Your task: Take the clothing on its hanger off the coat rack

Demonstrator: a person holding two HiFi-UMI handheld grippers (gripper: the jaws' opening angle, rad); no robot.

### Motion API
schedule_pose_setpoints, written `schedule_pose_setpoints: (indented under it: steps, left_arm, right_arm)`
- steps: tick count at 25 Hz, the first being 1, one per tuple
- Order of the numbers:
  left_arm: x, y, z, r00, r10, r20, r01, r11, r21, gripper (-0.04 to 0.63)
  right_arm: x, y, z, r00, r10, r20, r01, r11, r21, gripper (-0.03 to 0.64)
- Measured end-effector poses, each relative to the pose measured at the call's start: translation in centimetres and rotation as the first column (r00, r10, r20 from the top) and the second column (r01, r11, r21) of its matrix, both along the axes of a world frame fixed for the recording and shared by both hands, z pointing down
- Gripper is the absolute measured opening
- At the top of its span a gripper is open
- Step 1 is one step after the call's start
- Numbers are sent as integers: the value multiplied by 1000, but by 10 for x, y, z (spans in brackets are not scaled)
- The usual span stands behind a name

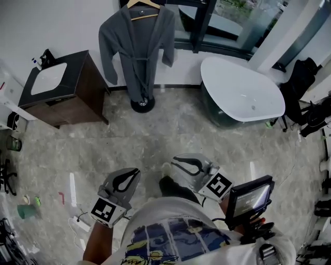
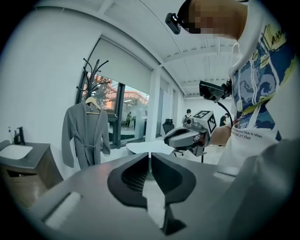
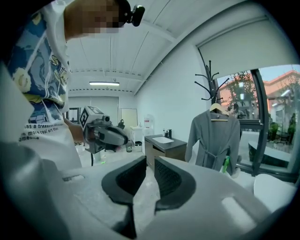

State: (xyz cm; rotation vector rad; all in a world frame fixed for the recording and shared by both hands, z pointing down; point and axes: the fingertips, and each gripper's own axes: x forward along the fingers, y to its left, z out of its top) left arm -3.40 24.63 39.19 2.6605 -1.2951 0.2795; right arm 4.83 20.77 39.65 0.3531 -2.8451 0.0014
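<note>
At far left, against the white wall, a dark sink cabinet (image 1: 83,96) with a white basin set in its top. Low in the head view and a little to the right, the left tool (image 1: 135,172) — clenched, tips together, nothing between them, pointing up the marbled floor (image 1: 170,129) toward the far wall. Straight ahead of it and well apart, the grey robe (image 1: 137,46) on its wooden hanger (image 1: 145,6), hanging from the black coat rack (image 1: 142,105), only the round foot of the rack visible under the hem there. Sleeves down at both sides, belt tied at the waist, neither tool touching it. Behind the rack, a dark-framed window (image 1: 207,26). Next, low and near the middle, the right tool (image 1: 174,164), likewise drawn closed but for a thin slit, empty, held beside the left one with its tips turned toward it. Further right, below the window, a white oval bathtub (image 1: 243,96), apart from the rack. Near the right edge, a small screen (image 1: 252,198) close to the person's body, and above it a dark heap (image 1: 302,85) by the wall — too indistinct to name. In the left gripper view and the right gripper view alike, the other tool in the air and, beyond it, the robe upright on the rack.
</note>
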Motion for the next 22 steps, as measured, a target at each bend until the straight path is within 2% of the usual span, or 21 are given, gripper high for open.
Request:
schedule_pose_setpoints:
  steps: [11,15,22]
  left_arm:
    - [21,-150,-15,1000,-12,4,12,1000,12,23]
    - [23,-189,-13,1000,-15,0,15,1000,6,31]
    - [11,-231,-12,1000,13,2,-13,1000,-23,43]
  right_arm:
    - [-9,-144,-5,994,-100,-34,100,995,-11,57]
    - [-15,-181,-2,990,-126,-67,126,992,-4,57]
    - [-28,-222,2,991,-119,-60,117,993,-23,57]
